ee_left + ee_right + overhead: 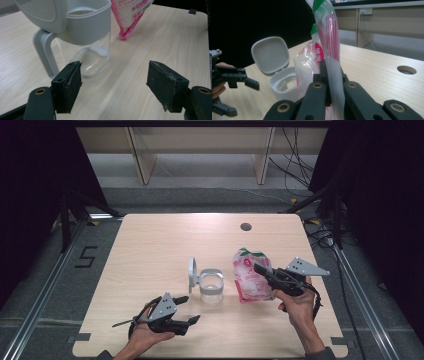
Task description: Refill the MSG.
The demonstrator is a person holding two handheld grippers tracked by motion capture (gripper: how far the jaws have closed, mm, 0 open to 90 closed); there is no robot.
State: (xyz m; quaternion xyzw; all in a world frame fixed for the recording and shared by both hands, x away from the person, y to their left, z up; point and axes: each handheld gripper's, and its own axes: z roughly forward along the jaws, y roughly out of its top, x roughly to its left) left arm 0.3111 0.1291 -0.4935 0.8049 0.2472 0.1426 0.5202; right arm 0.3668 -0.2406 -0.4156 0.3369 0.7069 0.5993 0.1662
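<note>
A pink and white plastic bag with a green top hangs upright just right of the jar; my right gripper is shut on its side. In the right gripper view the bag rises from between the closed jaws. A clear glass jar with a grey collar and a flipped-up grey lid stands mid-table. In the left gripper view the jar stands just beyond the jaws, with the bag's lower corner behind it. My left gripper lies near the front edge, open and empty, pointing right.
A round cable hole sits in the table at the back right. Wooden shelving legs stand on the floor beyond the table. Cables trail on the floor at right, and a number marker lies on the floor at left.
</note>
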